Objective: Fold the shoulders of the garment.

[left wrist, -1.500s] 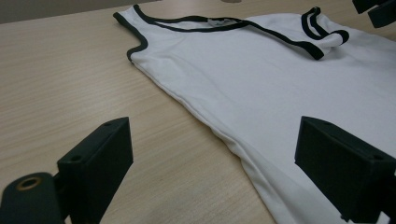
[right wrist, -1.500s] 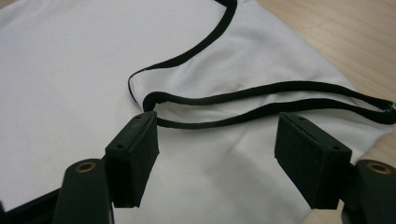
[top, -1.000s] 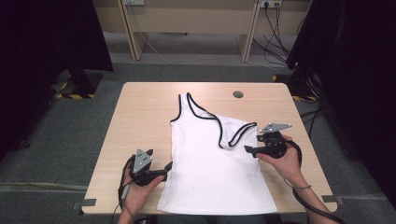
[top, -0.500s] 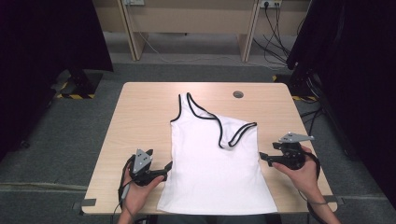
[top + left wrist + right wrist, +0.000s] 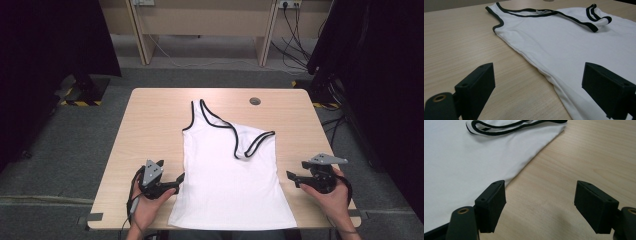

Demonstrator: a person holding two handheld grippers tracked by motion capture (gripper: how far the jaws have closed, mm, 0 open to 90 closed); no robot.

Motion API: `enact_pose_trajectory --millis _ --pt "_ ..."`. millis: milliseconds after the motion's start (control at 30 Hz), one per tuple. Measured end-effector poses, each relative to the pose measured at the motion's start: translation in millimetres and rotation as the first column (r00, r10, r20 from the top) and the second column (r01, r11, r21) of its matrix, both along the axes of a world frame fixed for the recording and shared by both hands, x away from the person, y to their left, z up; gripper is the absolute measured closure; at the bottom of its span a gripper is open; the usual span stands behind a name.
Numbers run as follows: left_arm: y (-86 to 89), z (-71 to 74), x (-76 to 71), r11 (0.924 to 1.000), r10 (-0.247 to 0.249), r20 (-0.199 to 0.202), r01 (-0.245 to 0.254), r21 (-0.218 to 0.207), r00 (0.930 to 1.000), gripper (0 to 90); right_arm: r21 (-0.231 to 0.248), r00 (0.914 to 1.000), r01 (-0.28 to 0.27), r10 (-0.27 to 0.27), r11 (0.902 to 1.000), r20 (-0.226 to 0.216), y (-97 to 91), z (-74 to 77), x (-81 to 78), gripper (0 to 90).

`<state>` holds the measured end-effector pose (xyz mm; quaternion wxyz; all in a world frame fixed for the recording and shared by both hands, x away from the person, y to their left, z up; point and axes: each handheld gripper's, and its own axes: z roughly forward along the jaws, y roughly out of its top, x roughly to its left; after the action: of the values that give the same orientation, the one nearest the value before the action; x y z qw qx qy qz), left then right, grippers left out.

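A white tank top [image 5: 230, 175] with black trim lies flat on the wooden table [image 5: 150, 125], hem toward the near edge. Its right strap [image 5: 252, 145] is folded inward across the chest. My left gripper [image 5: 179, 181] rests by the shirt's lower left side, open, and the left gripper view has the shirt's side seam [image 5: 544, 72] running between the jaws. My right gripper [image 5: 292, 178] is open over bare wood just off the shirt's right edge. In the right gripper view the shirt [image 5: 469, 157] lies beyond the left jaw and nothing is held.
A round cable hole [image 5: 255, 101] sits near the table's far edge. Beyond the table stand a desk's legs [image 5: 264, 45] with cables on the grey floor, and dark curtains hang on both sides. Bare wood flanks the shirt left and right.
My right gripper has drawn away from the folded strap, moving right and toward the near edge, off the shirt. The left gripper and the shirt have stayed put.
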<state>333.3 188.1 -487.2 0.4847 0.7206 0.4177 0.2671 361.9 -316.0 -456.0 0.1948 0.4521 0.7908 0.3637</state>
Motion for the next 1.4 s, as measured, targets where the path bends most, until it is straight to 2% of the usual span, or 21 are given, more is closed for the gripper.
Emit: enact_pose_trajectory --millis 533,1067,1133,1233,1400 --pt "-0.3 0.0 0.0 1.0 0.0 0.0 0.0 0.002 1.0 10.8 0.067 0.9981 0.062 -0.062 0.9958 -0.009 -17.0 -20.5 -13.5 25.2" --pt "-0.1 0.3 2.5 1.0 -0.008 0.001 0.008 -0.003 1.0 10.9 0.125 0.997 0.076 -0.077 0.9893 0.007 -22.8 -22.7 -16.8 18.2" --pt "0.0 3.2 6.7 1.0 -0.003 0.005 0.003 -0.004 1.0 10.8 0.123 0.9974 0.071 -0.072 0.9899 0.004 -22.7 -22.8 -16.7 18.1" --pt "-3.0 15.3 17.0 0.9999 -0.012 0.027 0.012 0.001 0.9996 10.2 0.128 0.9975 0.069 -0.07 0.9893 0.001 -23.3 -22.9 -16.5 18.1" --pt "-10.9 43.7 54.4 0.9995 -0.032 0.059 0.031 0.01 0.9977 9.6 0.131 0.9979 0.065 -0.065 0.9892 -0.003 -23.5 -23.0 -16.3 18.2"
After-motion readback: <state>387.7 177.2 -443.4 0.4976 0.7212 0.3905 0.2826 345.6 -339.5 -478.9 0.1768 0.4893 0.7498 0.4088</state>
